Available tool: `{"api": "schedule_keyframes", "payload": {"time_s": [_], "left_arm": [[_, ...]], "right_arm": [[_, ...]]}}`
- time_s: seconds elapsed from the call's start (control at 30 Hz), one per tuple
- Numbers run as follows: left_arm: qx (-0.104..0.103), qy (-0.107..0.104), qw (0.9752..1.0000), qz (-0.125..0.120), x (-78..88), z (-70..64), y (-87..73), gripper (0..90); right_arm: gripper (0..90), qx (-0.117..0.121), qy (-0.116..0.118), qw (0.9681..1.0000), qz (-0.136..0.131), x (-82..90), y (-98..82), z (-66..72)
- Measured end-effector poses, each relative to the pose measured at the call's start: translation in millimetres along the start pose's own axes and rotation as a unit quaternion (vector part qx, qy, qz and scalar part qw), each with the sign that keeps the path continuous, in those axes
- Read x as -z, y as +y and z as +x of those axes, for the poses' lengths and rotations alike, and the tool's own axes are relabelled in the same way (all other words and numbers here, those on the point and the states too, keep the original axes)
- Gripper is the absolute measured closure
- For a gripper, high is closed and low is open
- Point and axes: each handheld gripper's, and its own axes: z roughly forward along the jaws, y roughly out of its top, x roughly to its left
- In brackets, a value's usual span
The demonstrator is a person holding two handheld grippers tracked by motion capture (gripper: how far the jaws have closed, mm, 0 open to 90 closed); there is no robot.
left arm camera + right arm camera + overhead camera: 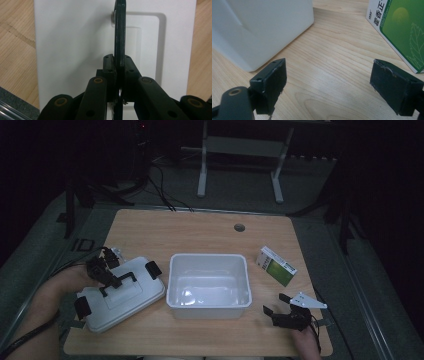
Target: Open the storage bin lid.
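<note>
A white lid (131,301) with black clips lies on the table's left side, beside a white empty tub (209,308) in the middle. My left gripper (107,275) is shut on the lid's black handle (122,279). In the left gripper view the handle (120,37) runs edge-on between the closed jaws of the left gripper (119,65), above the lid (75,50). A green and white box (276,265) lies right of the tub. My right gripper (276,304) rests open near the front right, nothing between its jaws. The right gripper (329,80) faces the tub (262,25) and box (402,30).
The wooden table (200,230) has a round cable hole (239,227) at its back. A white stand (202,170) and cables sit on the floor beyond the far edge. Bare wood lies behind the tub and lid.
</note>
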Motion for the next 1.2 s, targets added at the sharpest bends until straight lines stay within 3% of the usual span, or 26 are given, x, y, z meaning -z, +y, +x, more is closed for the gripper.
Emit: {"api": "schedule_keyframes", "payload": {"time_s": [0.5, 0.77, 0.93, 1.03, 1.1, 1.2], "left_arm": [[0.001, 0.002, 1.0, 0.002, -18.2, 1.7, 2.9, 83.5], [-0.001, 0.003, 1.0, -0.003, -18.0, 1.3, 3.2, 82.6], [0.012, 0.017, 0.9991, -0.036, -5.1, 2.1, 2.2, 47.8], [0.023, 0.03, 0.9987, -0.034, -1.7, 2.0, 1.9, 32.1], [0.023, 0.026, 0.999, -0.029, -1.1, 2.0, 1.3, 26.8], [0.022, 0.024, 0.9993, -0.018, -1.4, 2.5, 0.6, 26.6]], "right_arm": [[13.6, 0.002, -0.001, 1.0, 0.003, -0.4, 0.2, 0.6], [13.6, 0.0, -0.008, 0.9999, 0.006, -1.1, 0.1, 0.3], [13.6, -0.017, -0.024, 0.9995, -0.006, 2.5, -0.1, -5.0], [13.6, -0.016, -0.031, 0.9993, -0.011, 7.0, 2.5, -7.2], [13.6, -0.033, -0.022, 0.999, -0.022, 10.9, 3.7, -10.1], [13.5, -0.025, -0.023, 0.9993, -0.018, 16.3, 7.4, -11.3]]}}
